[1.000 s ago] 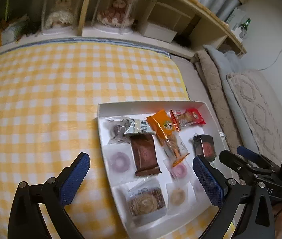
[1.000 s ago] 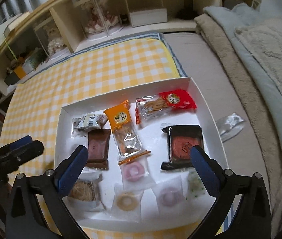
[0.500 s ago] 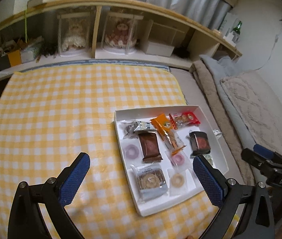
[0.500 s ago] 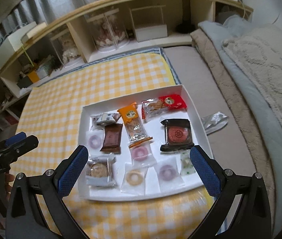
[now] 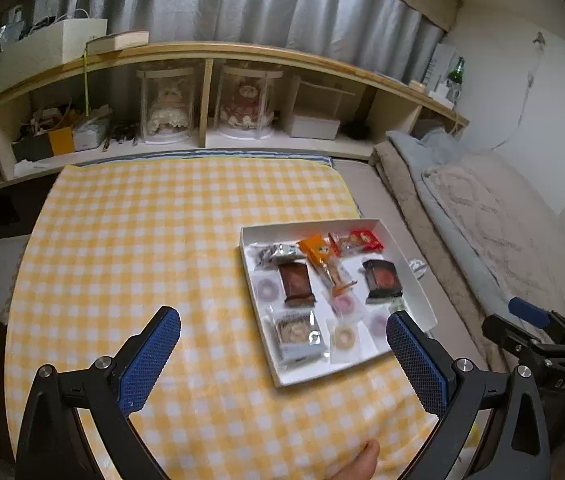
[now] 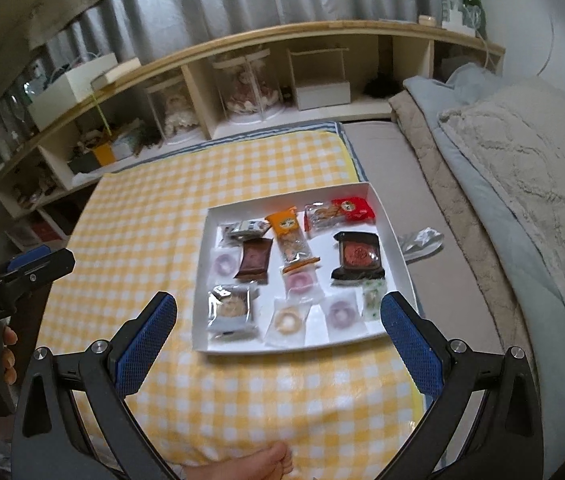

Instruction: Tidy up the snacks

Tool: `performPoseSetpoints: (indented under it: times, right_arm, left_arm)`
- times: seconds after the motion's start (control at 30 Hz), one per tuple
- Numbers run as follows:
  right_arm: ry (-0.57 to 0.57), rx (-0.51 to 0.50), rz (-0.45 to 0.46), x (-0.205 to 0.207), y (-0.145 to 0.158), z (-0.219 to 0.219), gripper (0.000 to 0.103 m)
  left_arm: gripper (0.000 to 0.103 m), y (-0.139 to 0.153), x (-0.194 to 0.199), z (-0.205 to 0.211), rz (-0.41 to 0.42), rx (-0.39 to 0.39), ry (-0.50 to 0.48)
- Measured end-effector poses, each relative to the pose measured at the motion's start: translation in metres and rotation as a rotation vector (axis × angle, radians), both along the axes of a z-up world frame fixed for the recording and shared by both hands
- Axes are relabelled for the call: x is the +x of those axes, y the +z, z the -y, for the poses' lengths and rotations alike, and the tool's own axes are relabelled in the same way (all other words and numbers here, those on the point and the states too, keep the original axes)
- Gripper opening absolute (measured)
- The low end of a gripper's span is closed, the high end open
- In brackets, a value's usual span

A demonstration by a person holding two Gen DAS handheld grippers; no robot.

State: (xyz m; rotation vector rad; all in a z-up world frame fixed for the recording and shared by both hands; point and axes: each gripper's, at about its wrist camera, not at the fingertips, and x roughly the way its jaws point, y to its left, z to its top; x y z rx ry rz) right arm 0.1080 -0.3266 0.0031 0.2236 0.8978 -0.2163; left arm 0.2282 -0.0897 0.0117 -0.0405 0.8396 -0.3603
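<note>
A white tray sits on the yellow checked cloth and holds several wrapped snacks. Among them are a brown bar, an orange packet, a red packet and a dark square packet. A silver wrapper lies outside the tray on the right. My left gripper is open and empty, high above the cloth, left of the tray. My right gripper is open and empty, high above the tray's near edge.
A wooden shelf unit with doll cases and boxes runs along the back. Folded blankets and a beige quilt lie to the right. A bare foot shows at the bottom edge.
Both grippers have risen and drawn back from the tray, so it looks smaller and more of the room shows. The snacks have not moved.
</note>
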Motion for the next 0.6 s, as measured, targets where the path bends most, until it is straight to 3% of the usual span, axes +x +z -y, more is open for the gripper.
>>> performPoseSetpoints:
  times: [0.2, 0.6]
  right_arm:
    - [-0.004, -0.037, 0.033, -0.031, 0.006, -0.013, 0.103]
    - [-0.042, -0.140, 0.061, -0.074, -0.006, -0.029, 0.103]
  left_arm:
    - [0.103, -0.001, -0.038, -0.002, 0.011, 0.061, 0.034]
    - [0.103, -0.025, -0.079, -0.019, 0.011, 0.062, 0.045]
